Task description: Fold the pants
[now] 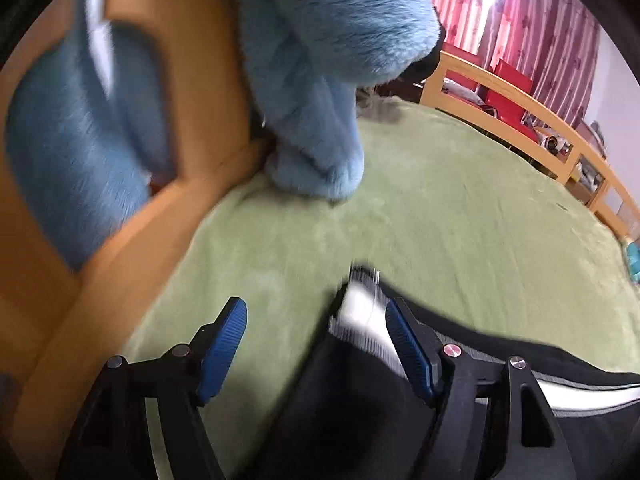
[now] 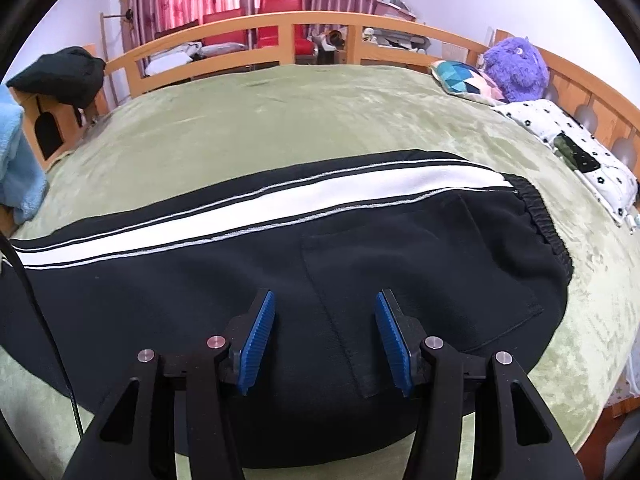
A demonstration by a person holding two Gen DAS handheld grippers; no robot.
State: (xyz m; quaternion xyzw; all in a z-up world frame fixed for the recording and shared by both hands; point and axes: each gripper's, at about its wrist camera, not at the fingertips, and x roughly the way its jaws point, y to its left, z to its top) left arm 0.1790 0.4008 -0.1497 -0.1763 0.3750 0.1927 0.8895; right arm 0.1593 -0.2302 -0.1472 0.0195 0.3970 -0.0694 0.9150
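Black pants [image 2: 224, 280] with a white side stripe [image 2: 280, 204] lie flat across the green bed cover, waistband [image 2: 548, 224] to the right. My right gripper [image 2: 324, 332] is open and empty, hovering over the seat area by the back pocket [image 2: 420, 264]. In the left wrist view the leg end of the pants [image 1: 360, 360] with its white stripe lies between the jaws of my left gripper [image 1: 316, 344], which is open. The view is blurred.
A light blue fluffy garment [image 1: 320, 80] hangs over the wooden footboard [image 1: 192, 80] at the left. A black cloth [image 2: 60, 72] lies on the corner post. Pillows and a purple plush toy [image 2: 516, 68] sit at the right. A wooden rail [image 2: 280, 28] rims the bed.
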